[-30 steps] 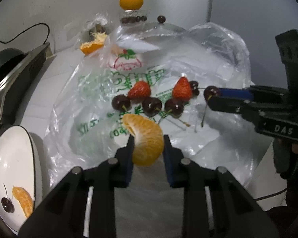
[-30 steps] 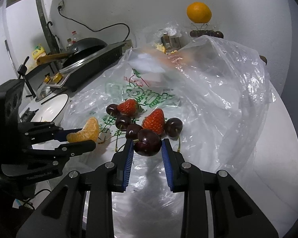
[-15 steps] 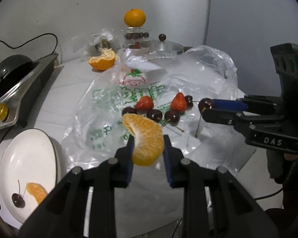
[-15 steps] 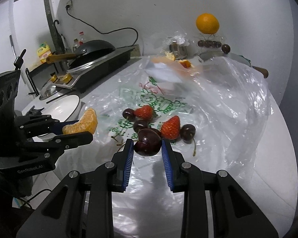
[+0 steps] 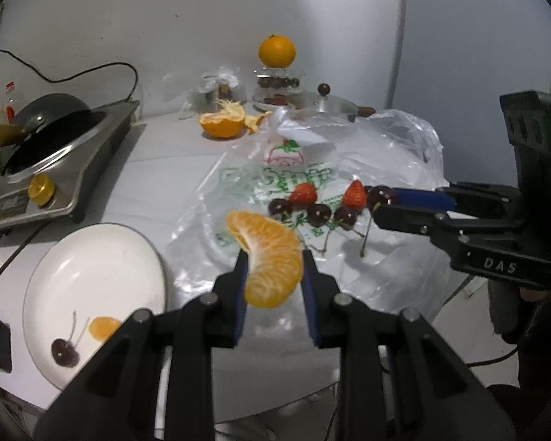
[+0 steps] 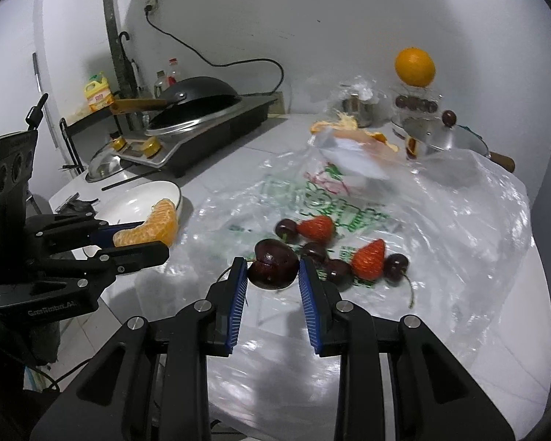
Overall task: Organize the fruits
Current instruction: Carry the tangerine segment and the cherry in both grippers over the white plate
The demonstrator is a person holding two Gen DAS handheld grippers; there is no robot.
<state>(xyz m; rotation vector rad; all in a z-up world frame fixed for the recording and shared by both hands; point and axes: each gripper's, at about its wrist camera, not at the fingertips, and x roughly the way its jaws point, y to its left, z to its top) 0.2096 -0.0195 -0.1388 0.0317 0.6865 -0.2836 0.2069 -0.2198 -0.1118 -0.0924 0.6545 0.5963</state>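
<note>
My left gripper (image 5: 273, 275) is shut on an orange segment (image 5: 268, 257), held in the air over the table's near edge, right of the white plate (image 5: 103, 253). The plate carries one cherry (image 5: 65, 352) and one orange segment (image 5: 104, 327). My right gripper (image 6: 273, 275) is shut on a dark cherry (image 6: 273, 269), lifted above the clear plastic bag (image 6: 440, 228). On the bag lie two strawberries (image 6: 316, 228) (image 6: 369, 258) and several cherries (image 6: 396, 264). In the right wrist view the left gripper (image 6: 139, 239) and its segment (image 6: 150, 228) show in front of the plate (image 6: 165, 187).
A stove with a black wok (image 5: 44, 136) stands left of the plate. At the back sit a half-peeled orange (image 5: 222, 123), a whole orange (image 5: 276, 51) atop a glass jar, and a metal pot lid (image 5: 323, 101). A black stick (image 5: 16, 253) lies by the plate.
Both grippers have drawn back and up from the bag with their fruit. More of the plate and the stove has come into the left wrist view.
</note>
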